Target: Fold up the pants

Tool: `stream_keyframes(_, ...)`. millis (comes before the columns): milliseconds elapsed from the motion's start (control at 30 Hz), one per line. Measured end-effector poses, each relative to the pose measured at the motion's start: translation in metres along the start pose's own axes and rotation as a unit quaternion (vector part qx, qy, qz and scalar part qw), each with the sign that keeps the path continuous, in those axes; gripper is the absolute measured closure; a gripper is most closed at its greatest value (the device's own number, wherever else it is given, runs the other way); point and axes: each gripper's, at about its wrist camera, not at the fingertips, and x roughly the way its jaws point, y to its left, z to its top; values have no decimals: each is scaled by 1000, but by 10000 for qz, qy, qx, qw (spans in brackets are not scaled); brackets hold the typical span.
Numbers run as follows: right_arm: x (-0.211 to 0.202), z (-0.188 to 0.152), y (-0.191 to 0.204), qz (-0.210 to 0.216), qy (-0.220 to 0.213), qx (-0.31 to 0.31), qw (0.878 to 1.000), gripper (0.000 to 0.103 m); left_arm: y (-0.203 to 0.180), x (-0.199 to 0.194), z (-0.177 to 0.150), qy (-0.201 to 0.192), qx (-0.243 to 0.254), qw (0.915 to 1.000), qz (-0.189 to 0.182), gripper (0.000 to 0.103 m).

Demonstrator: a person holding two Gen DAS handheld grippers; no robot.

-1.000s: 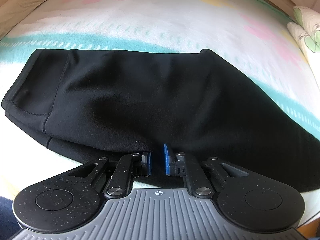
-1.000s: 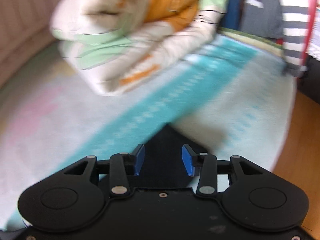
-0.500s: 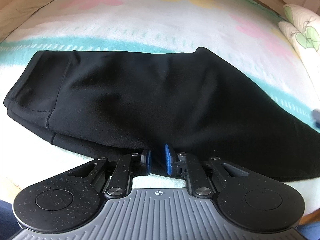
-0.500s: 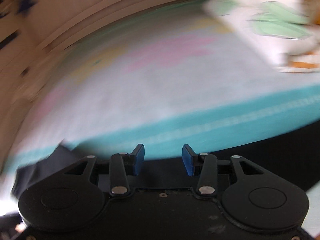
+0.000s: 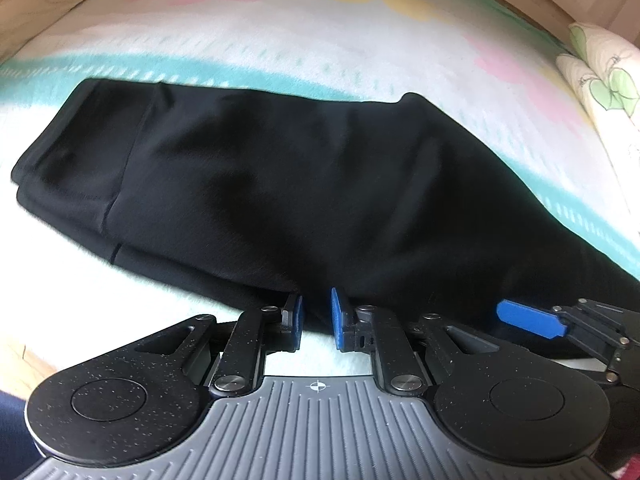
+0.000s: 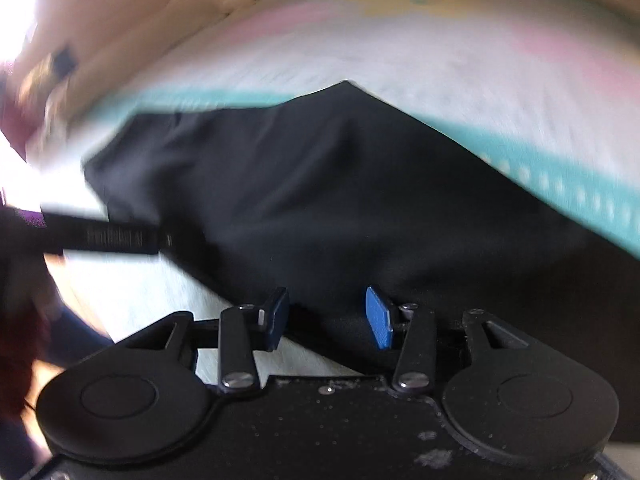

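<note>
Black pants (image 5: 300,184) lie folded lengthwise across a floral blanket (image 5: 320,32), waistband end at the left. My left gripper (image 5: 318,320) sits at their near edge, its blue pads closed to a narrow gap with a bit of black cloth pinched between them. In the blurred right wrist view my right gripper (image 6: 328,316) stands open over the near edge of the pants (image 6: 340,200); cloth lies under the gap and the pads do not press on it. One of its blue fingers (image 5: 528,322) shows at the right of the left wrist view, close beside my left gripper.
The blanket carries a teal stripe (image 5: 592,208) just beyond the pants. A folded leaf-print quilt (image 5: 604,76) lies at the far right. Wooden floor (image 5: 20,360) shows past the bed's near edge at lower left.
My right gripper has swung fast from the quilt end of the bed to the pants' near edge, beside my left gripper. The left gripper has shifted a little along that edge, its grip unchanged.
</note>
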Motion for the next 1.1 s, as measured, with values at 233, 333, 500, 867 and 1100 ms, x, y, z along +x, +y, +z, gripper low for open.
stream_keyframes(233, 5, 4, -3, 41, 19, 167, 9999, 56, 7, -22, -12, 100, -134, 9996, 231, 88)
stream_keyframes(333, 2, 2, -6, 13, 21, 145, 9999, 56, 2, -40, -4, -284, 102, 9993, 222, 88)
stream_keyframes(500, 1, 3, -6, 15, 38, 155, 9999, 55, 4, -36, 39, -529, 66, 9977, 420, 88)
stream_keyframes(867, 3, 5, -8, 49, 97, 159, 9998, 54, 37, 6, 38, -169, -63, 9969, 766, 82)
stream_keyframes(1100, 10, 0, 19, -120, 170, -608, 9979, 25, 12, 0, 68, 45, 460, 9974, 548, 78)
